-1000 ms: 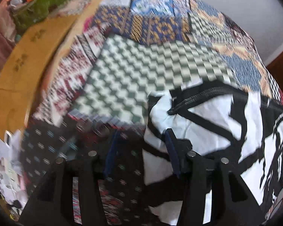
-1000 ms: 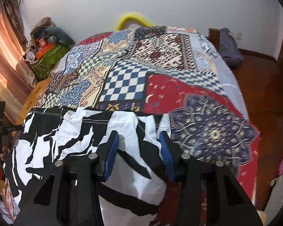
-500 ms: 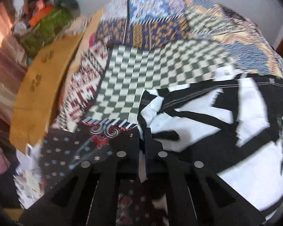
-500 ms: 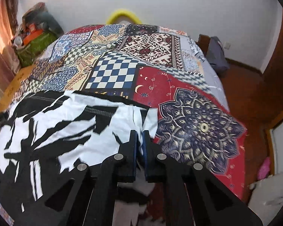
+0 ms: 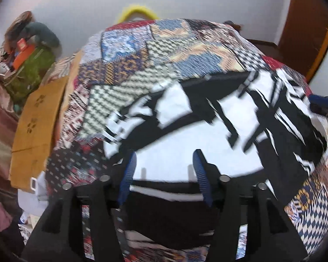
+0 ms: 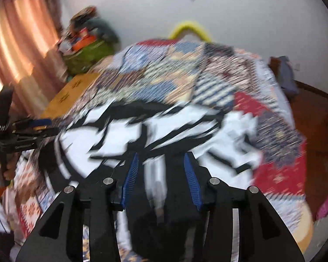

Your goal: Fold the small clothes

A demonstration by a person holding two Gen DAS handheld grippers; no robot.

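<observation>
A black-and-white patterned garment [image 5: 185, 144] lies spread on the patchwork bedspread [image 5: 142, 69]. My left gripper [image 5: 164, 170] hangs over its near edge. Its jaws are opening, and the blue pads [image 5: 128, 174] stand apart with cloth showing between them but not pressed. In the right wrist view the same garment [image 6: 159, 131] is blurred. My right gripper [image 6: 161, 174] is above its near part, jaws also opening, and the pads [image 6: 191, 179] are clear of the cloth. The left gripper [image 6: 35, 126] shows at the garment's left side, and the right gripper [image 5: 323, 104] at its right side.
A brown cardboard box [image 5: 37, 126] stands left of the bed, with a green bag and clutter [image 5: 30, 65] behind it. A yellow curved thing [image 5: 137, 13] sits at the bed's far end. Pink curtains [image 6: 17, 54] hang on the left. Wooden floor [image 6: 312, 113] lies to the right.
Both grippers shut on the garment's near edge half a second ago, then rose and swung with it. Now both sets of jaws stand apart. The garment lies wider across the bedspread.
</observation>
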